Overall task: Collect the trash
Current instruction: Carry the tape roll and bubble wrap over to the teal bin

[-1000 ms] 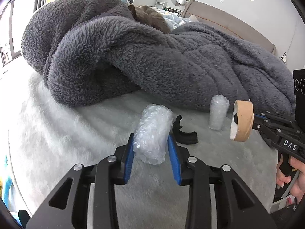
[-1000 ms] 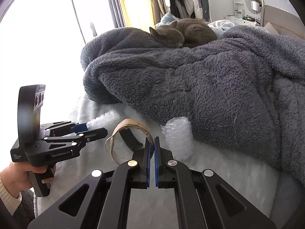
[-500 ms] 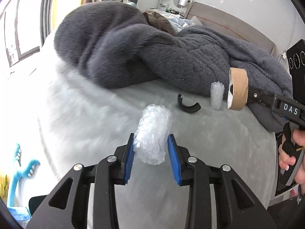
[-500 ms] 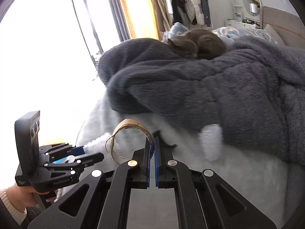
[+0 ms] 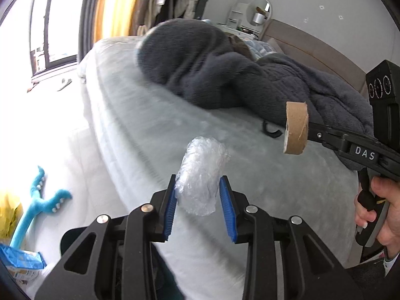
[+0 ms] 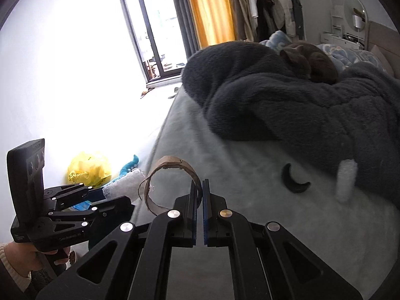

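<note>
My left gripper is shut on a roll of clear bubble wrap and holds it in the air off the bed's edge; it also shows in the right wrist view. My right gripper is shut on a brown cardboard tape ring, seen in the left wrist view too. A second small bubble wrap roll stands upright on the pale bed cover. A black curved piece lies beside it, also in the left wrist view.
A grey fleece blanket is heaped on the bed, with a grey cat curled on top. On the floor are a yellow bag, a blue toy and a blue packet. A window and orange curtain stand behind.
Both grippers have pulled back and up from the bed toward its left edge, each keeping its item. The floor, yellow bag and toy have come into view.
</note>
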